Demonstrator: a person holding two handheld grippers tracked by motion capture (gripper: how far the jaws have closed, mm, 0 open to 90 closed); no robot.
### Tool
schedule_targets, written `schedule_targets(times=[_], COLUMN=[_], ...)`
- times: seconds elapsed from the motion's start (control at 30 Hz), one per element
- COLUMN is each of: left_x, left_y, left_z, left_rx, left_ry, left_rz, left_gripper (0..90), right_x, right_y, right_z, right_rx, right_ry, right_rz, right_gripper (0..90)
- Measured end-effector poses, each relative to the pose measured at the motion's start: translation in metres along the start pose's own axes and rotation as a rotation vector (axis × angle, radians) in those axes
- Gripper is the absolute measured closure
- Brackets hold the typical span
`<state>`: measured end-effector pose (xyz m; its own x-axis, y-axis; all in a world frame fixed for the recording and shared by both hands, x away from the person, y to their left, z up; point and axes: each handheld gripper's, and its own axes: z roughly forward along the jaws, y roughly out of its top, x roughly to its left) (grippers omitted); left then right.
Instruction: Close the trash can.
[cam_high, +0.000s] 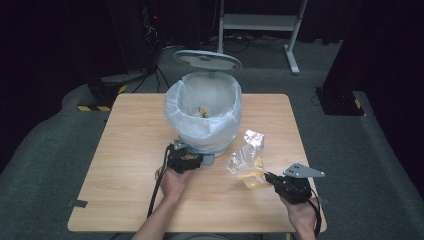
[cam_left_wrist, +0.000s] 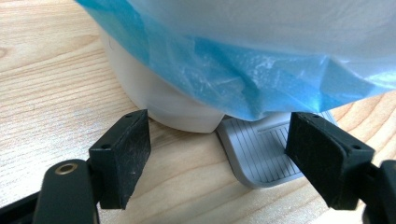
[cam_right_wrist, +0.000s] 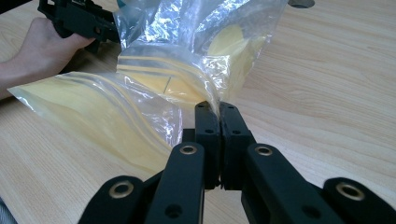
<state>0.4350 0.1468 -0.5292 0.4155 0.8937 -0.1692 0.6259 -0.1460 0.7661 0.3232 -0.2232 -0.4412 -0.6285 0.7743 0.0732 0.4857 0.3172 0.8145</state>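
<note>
wooden table (cam_high: 130, 165), grey carpet (cam_high: 45, 150), white frame (cam_high: 260, 22)

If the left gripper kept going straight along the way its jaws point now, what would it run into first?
Most likely the pedal bin's white base, together with its grey foot pedal, which lies on the table between the open jaws of the left gripper. The blue liner bag overhangs just above. Depth is hard to judge, so which touches first is uncertain.

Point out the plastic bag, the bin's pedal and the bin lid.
plastic bag (cam_right_wrist: 140, 93), right gripper view, its crinkled yellowish middle.
pedal (cam_left_wrist: 261, 154), left gripper view, its ribbed top.
bin lid (cam_high: 207, 59), high view, its raised underside.
</note>
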Motion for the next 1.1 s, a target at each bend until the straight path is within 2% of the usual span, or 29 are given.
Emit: schedule_targets(times=[0.43, 0.93, 1.1], left_x=[0.000, 0.000, 0.000], left_y=[0.000, 0.000, 0.000], left_z=[0.000, 0.000, 0.000], left_rx=[0.000, -0.001, 0.000], left_ry=[-0.001, 0.000, -0.001], left_rz=[-0.001, -0.001, -0.001], left_gripper=[22.2, 22.1, 22.1], right_x=[-0.001, -0.002, -0.002], right_y=[0.007, 0.019, 0.025], right_z=[-0.006, -0.017, -0.022], right_rx=[-0.013, -0.052, -0.061], right_ry=[-0.005, -0.026, -0.035], right_rz=[0.002, 0.002, -0.012], right_gripper=[88.5, 88.5, 88.5])
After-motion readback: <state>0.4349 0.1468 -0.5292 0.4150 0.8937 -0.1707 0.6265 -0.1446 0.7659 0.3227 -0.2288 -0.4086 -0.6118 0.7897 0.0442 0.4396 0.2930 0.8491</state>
